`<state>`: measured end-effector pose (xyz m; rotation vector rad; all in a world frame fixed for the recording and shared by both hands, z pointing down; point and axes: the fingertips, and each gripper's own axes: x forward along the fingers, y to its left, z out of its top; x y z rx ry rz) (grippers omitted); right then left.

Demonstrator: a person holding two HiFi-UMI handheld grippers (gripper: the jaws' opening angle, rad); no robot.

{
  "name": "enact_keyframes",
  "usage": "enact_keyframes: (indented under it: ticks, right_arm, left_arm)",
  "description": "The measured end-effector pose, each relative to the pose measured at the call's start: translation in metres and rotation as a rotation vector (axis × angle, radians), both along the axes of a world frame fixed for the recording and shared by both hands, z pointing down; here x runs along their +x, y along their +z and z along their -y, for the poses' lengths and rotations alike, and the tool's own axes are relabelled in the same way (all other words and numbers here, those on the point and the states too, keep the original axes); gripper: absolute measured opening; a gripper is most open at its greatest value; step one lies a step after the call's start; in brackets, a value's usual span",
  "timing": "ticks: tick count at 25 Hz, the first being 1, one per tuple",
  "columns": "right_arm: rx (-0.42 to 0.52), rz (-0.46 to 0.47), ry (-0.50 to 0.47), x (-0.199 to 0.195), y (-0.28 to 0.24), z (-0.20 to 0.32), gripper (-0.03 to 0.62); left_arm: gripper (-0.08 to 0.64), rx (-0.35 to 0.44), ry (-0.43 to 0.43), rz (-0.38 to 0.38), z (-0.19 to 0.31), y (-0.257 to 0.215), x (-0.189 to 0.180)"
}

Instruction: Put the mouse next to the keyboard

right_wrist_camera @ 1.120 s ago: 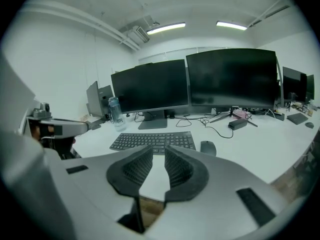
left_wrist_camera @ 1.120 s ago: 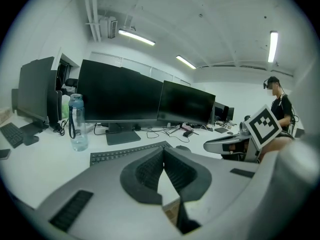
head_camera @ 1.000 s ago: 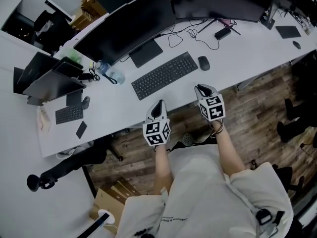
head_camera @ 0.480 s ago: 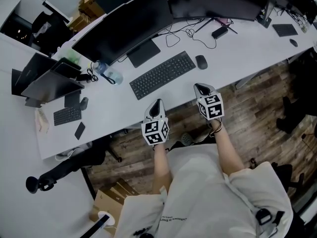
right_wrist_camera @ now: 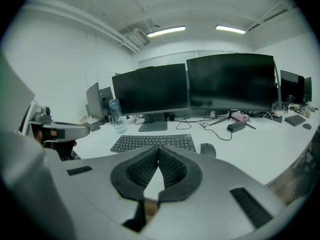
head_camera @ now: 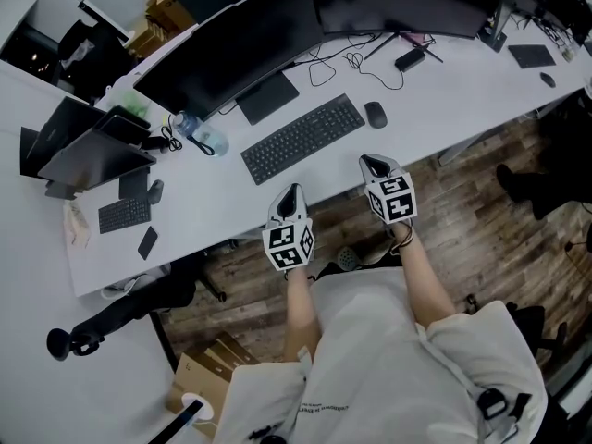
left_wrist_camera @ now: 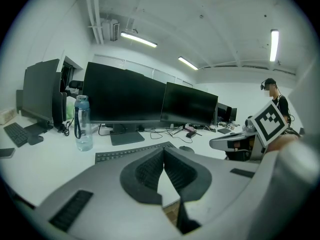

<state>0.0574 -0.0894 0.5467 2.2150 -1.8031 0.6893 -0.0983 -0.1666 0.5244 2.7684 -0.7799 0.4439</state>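
Judging the likeliest slip from here as a careless nudge: pushing the right gripper (head_camera: 373,163) forward with its jaws pressed together and empty, and so knocking the mouse (head_camera: 376,114) away from its place just beside the right end of the keyboard (head_camera: 303,138) on the white desk (head_camera: 231,202), perhaps toward the loose cable (head_camera: 356,61) behind it (looking, as things lie, like a task already met). Risking also a scrape of either tool along the desk's near edge while hanging this close to it. Holding the left gripper (head_camera: 292,191) likewise closed on nothing, hovering at the near edge in front of the keyboard's left half. Pointing both tools away from the body toward the monitors (head_camera: 231,49), marker cubes facing up, forearms reaching out roughly side by side, the right one nearer the mouse yet touching nothing.
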Motion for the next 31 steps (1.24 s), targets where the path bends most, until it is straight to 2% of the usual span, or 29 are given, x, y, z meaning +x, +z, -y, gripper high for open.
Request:
enact_keyframes:
  ticks: [31]
  right_arm:
    - [-0.018,-0.040,0.047,0.012,0.001,0.004,0.008]
  left_arm:
    - [0.021,-0.021,0.024,-0.034,0.010,0.003,0.008]
